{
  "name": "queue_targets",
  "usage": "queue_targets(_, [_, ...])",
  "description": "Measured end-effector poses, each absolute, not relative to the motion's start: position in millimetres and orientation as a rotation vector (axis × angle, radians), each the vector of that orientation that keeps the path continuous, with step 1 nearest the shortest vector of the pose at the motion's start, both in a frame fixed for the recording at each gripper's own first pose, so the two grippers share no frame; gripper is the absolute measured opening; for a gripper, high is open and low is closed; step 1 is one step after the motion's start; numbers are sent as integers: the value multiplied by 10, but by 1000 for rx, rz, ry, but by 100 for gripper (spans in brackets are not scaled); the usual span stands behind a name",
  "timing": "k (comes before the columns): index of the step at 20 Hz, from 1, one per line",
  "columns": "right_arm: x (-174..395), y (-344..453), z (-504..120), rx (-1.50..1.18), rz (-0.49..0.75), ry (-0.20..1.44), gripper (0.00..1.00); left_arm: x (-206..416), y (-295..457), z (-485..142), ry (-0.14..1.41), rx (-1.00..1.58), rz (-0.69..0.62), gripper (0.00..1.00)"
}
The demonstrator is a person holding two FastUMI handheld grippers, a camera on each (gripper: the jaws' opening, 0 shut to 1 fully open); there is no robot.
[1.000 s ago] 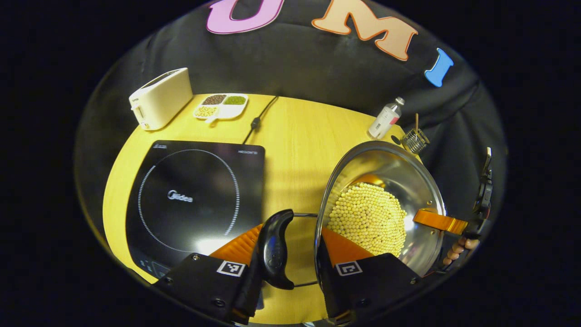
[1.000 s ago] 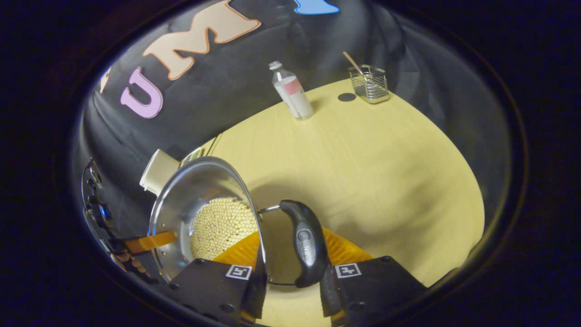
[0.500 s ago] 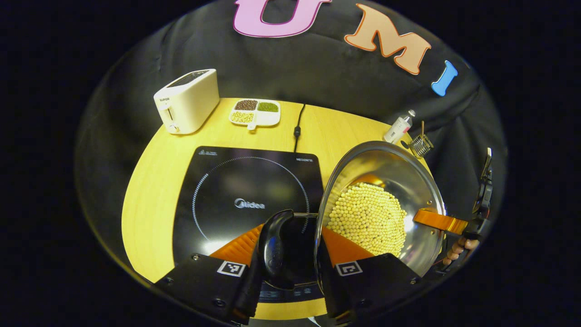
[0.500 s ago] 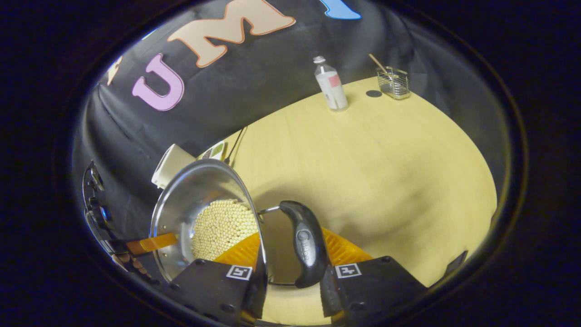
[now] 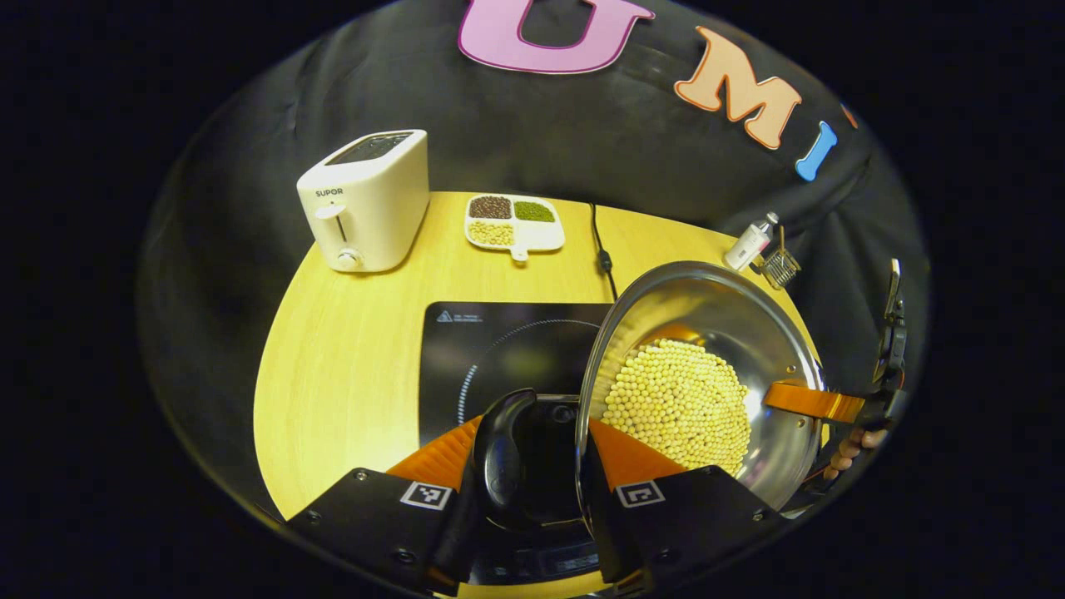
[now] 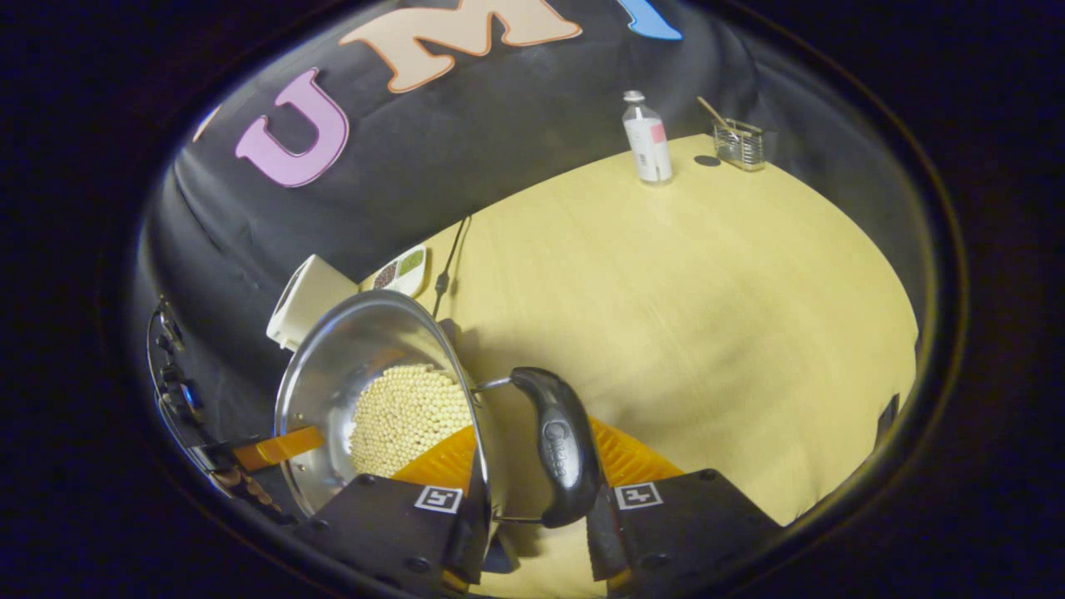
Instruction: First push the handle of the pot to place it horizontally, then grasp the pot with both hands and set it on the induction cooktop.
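Carried leftward, pot (image 5: 695, 374) now hangs over cooktop (image 5: 487, 349), both grippers (image 5: 532, 466) (image 6: 532, 474) clamping its handles; bare table (image 6: 682, 291) lies beyond right fingers.

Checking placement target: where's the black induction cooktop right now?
In the left gripper view, the black induction cooktop lies on the yellow table, centre-left, partly hidden behind the steel pot of beans, with the white toaster beyond it.
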State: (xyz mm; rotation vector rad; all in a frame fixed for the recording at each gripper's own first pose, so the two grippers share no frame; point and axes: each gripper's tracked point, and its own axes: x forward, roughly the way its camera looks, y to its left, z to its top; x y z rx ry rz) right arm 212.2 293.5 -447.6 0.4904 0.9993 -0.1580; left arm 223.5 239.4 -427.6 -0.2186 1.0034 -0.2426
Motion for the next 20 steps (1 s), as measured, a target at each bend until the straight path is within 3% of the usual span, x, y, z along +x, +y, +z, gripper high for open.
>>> queue_targets(6, [2305, 3276, -4689, 476, -160, 1051, 46, 2294, 2699, -4518, 1031, -214, -229, 56])
queue_targets(8, [2309, 3371, -4742, 478, -156, 1066, 51, 2337, 2810, -4572, 1030, -208, -219, 57])
queue_targets(9, [2329, 3399, -4766, 478, -152, 1073, 46, 2336, 2864, -4609, 1036, -209, -213, 57])
queue_targets(13, [2421, 3354, -4850, 480, -131, 1080, 46, 2409, 2989, -4616, 1000, -195, -204, 57])
queue_targets(18, [2369, 3262, -4779, 476, -107, 1078, 48, 2435, 3024, -4644, 997, -142, -202, 65])
queue_targets(20, [2336, 3190, -4769, 493, -105, 1072, 55, 2400, 3038, -4689, 1008, -66, -219, 71])
